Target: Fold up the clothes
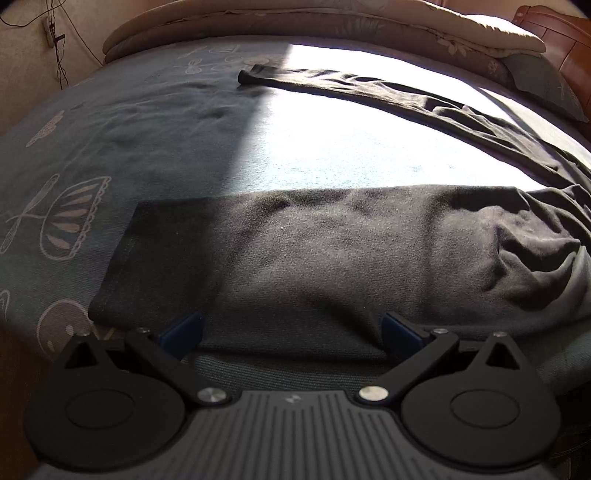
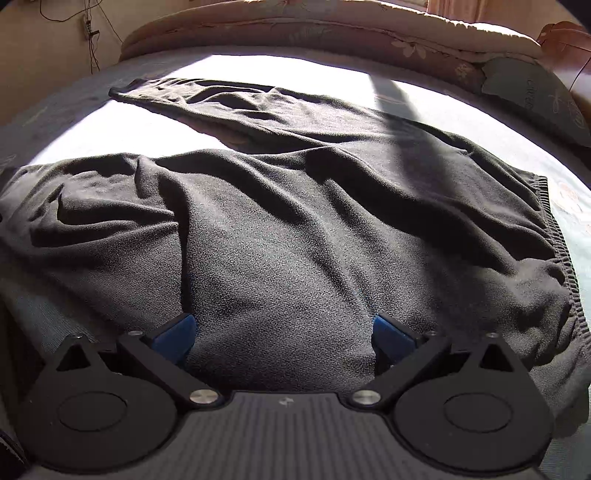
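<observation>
Here, both sets of jaws stand wide apart and hold nothing. The left gripper [image 1: 291, 328] sits at the bottom of its frame, its blue fingers [image 1: 183, 332] straddling the near edge of one leg of the black trousers [image 1: 314, 251], close to the cuff at lower left. The right gripper [image 2: 282, 330] is placed the same way, low in its frame, with cloth between its spread fingers nearer the ribbed waistband [image 2: 557, 236] at the right edge. This spacing looks chosen so that one leg can be pinched at two places and lifted evenly. The other leg [image 1: 369, 92] trails off toward the upper left, well apart from the near one. All of it lies on the grey patterned bed [image 1: 74, 155], half in bright sun, with a folded quilt [image 1: 332, 26] along the top.
</observation>
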### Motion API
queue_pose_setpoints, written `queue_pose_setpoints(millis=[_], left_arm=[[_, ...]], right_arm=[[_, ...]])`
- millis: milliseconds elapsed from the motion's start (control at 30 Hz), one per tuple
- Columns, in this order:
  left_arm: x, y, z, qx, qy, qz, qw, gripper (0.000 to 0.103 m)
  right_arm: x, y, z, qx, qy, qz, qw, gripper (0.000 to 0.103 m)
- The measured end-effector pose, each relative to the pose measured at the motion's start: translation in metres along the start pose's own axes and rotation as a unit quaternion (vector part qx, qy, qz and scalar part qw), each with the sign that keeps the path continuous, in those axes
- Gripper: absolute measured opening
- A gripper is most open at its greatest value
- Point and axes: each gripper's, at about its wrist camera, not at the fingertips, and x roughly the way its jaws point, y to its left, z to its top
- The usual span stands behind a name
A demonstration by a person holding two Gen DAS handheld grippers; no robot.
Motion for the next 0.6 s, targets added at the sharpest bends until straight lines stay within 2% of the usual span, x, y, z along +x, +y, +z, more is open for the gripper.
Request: queue_pose_setpoints(millis=[167,300,367,433,500,533,600], left_arm=[[0.000,0.001,0.001,-0.002,0.006,0.002,1.0000,0.102],[0.001,0.001,0.002,-0.008,0.007,0.005,0.9999,0.102],[0.002,0.000,0.003,-0.009,0.009,0.007,0.9999,0.102],[0.003,-0.001,0.005,-0.007,0.012,0.008,0.9999,0.102],[0.003,-0.002,0.007,-0.005,0.017,0.010,0.9998,0.102],[0.002,-0.003,0.008,-0.004,0.023,0.011,0.9997,0.102],[-0.001,-0.010,0.013,0.006,0.028,0.000,0.9996,0.102]], right_arm=[[-0.012,-0.007,-0.002,-0.001,0.017,0.002,1.000,0.103],[-0.026,-0.043,0.000,0.068,-0.038,-0.044,0.996,0.103],[-0.024,-0.069,-0.004,0.107,-0.036,-0.071,0.991,0.103],[-0.019,-0.096,-0.015,0.138,-0.014,-0.095,0.986,0.103],[-0.020,-0.114,-0.029,0.164,-0.007,-0.087,0.983,0.103],[-0.027,-0.121,-0.035,0.179,-0.023,-0.077,0.980,0.103],[-0.034,-0.125,-0.038,0.192,-0.027,-0.085,0.977,0.103]])
